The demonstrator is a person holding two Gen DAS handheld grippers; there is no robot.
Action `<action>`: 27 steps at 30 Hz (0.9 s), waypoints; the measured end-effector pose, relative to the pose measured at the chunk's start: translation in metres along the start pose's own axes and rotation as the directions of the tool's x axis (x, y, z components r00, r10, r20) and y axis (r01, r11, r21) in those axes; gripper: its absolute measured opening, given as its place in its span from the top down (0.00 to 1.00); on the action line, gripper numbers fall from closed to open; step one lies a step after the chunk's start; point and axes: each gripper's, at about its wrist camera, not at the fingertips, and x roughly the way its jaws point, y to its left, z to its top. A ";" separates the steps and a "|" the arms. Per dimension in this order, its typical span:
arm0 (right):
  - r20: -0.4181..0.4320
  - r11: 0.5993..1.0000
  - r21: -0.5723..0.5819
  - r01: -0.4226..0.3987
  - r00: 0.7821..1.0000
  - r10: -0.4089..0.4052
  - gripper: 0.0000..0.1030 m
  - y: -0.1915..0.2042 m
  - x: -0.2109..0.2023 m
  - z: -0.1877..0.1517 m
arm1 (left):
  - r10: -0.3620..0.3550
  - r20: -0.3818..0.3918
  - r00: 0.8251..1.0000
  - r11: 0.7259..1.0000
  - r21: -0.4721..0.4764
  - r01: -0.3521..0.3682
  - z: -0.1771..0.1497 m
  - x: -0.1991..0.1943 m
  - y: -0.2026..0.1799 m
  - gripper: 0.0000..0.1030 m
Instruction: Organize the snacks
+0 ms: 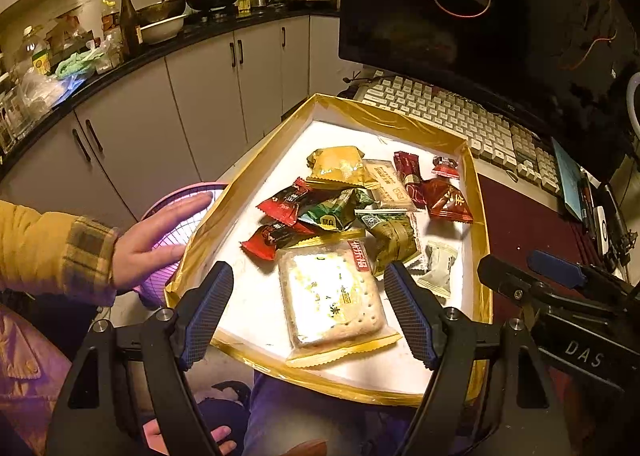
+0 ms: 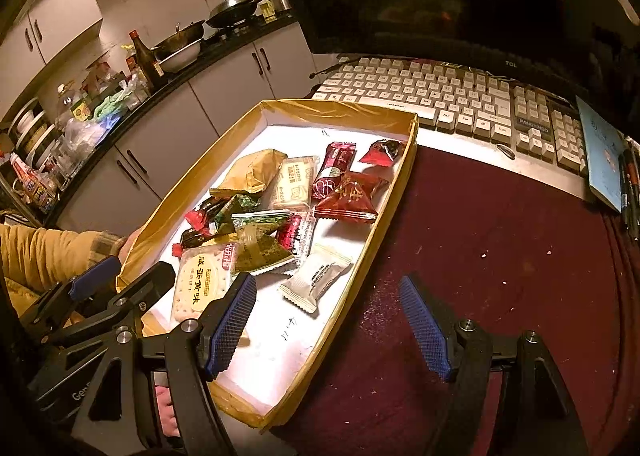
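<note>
Snack packets (image 1: 352,212) lie heaped mid-tray (image 1: 478,224), a pink basket (image 1: 176,224) at its 9 o'clock under a hand (image 1: 160,236). Left gripper (image 1: 308,308) and right gripper (image 2: 328,320) hover spread, empty. Whether sorting starts or ends is unclear.

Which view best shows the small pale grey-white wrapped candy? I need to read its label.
The right wrist view: the small pale grey-white wrapped candy lies unobstructed, print facing up. In the left wrist view it sits partly behind the left gripper's finger, dimmer.

Dim warm light; grey cabinets (image 1: 208,96), cluttered dark counter (image 1: 100,72), keyboard (image 2: 452,96), monitor (image 1: 460,8).
</note>
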 end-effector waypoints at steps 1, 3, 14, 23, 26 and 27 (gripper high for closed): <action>0.000 1.000 -0.001 0.003 1.000 -0.003 0.26 0.000 0.000 0.000 | -0.005 -0.002 1.000 1.000 -0.004 0.005 0.000 0.000 0.001 0.24; 0.001 1.000 -0.004 0.003 1.000 -0.003 0.26 0.002 -0.001 0.001 | -0.016 -0.003 1.000 1.000 -0.006 0.016 0.001 0.000 0.002 0.24; -0.012 1.000 -0.006 0.004 1.000 -0.004 0.26 0.004 0.005 -0.002 | -0.026 -0.019 0.999 1.000 0.001 0.026 -0.001 0.006 0.003 0.24; -0.011 1.000 0.006 0.005 1.000 -0.005 0.26 0.001 0.006 -0.001 | -0.025 -0.023 0.999 1.000 0.000 0.025 -0.001 0.008 0.004 0.24; -0.014 1.000 0.004 0.007 1.000 -0.007 0.26 0.001 0.006 -0.002 | -0.032 -0.028 0.999 0.999 -0.004 0.032 -0.001 0.009 0.006 0.24; -0.013 1.000 0.003 0.009 1.000 -0.009 0.26 0.001 0.006 -0.002 | -0.032 -0.021 0.999 0.999 -0.004 0.032 -0.001 0.009 0.006 0.24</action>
